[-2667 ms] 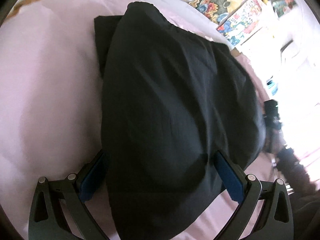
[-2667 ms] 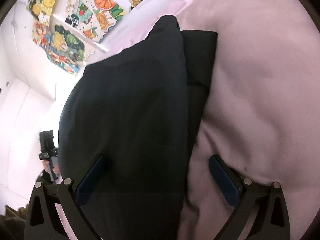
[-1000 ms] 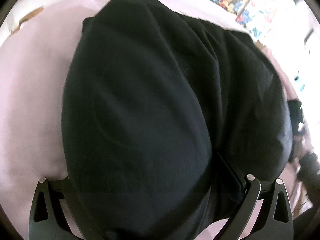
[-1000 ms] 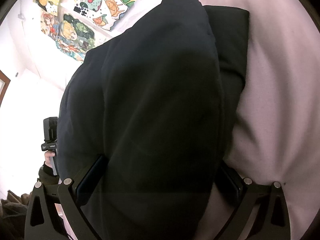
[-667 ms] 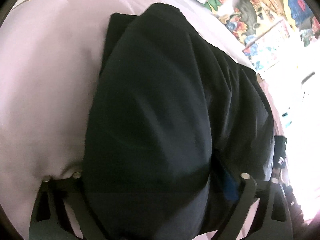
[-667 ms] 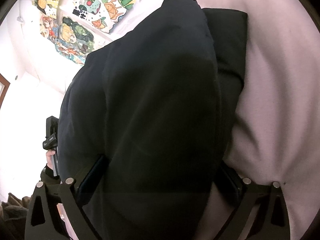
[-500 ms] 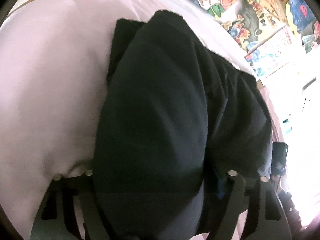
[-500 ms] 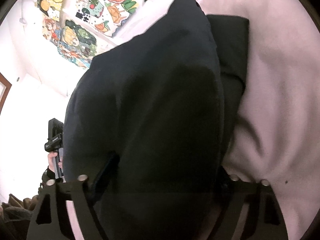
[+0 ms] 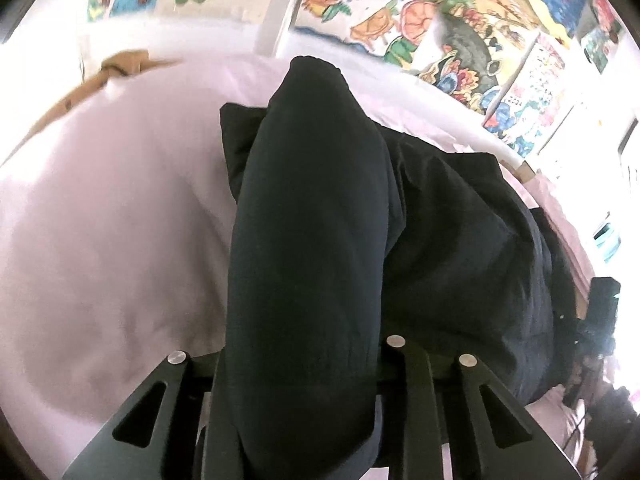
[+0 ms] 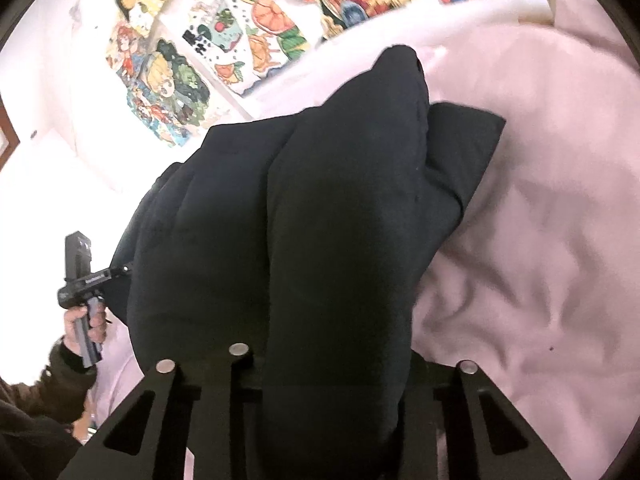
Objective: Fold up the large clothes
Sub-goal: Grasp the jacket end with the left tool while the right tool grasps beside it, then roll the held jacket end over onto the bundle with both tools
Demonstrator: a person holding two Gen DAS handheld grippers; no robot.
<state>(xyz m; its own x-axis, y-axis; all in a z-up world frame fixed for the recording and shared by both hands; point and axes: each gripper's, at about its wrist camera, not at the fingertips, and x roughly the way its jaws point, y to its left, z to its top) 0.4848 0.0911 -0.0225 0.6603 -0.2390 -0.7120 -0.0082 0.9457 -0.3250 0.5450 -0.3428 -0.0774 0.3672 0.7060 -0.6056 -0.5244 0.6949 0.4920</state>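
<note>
While a black garment [image 9: 312,248] is being held up over a pink bed [image 9: 100,240], both grippers are seen clamped on its near edge. From the left wrist, the left gripper [image 9: 304,364] is being shown with its fingers drawn close together on a thick roll of the dark cloth, which is running up the middle of the view and hiding the pads. The rest of the garment is being draped away to the right, its far part lying on the pink sheet. A flat black corner is jutting out to the left behind the roll. Painted pictures [image 9: 460,28] are being shown on the white wall beyond the bed, and a brown edge [image 9: 120,66] is peeking out at the upper left.

From the right wrist, the right gripper [image 10: 336,364] is being shown likewise closed on a fold of the garment [image 10: 340,240], the cloth being bunched between its fingers. A flat corner of the cloth is lying on the rumpled bed [image 10: 540,220] to the right. At the far left, the left gripper [image 10: 82,276] is being gripped by a hand [image 10: 86,320] in a dark sleeve. Bright pictures [image 10: 224,40] are being caught along the wall above.
</note>
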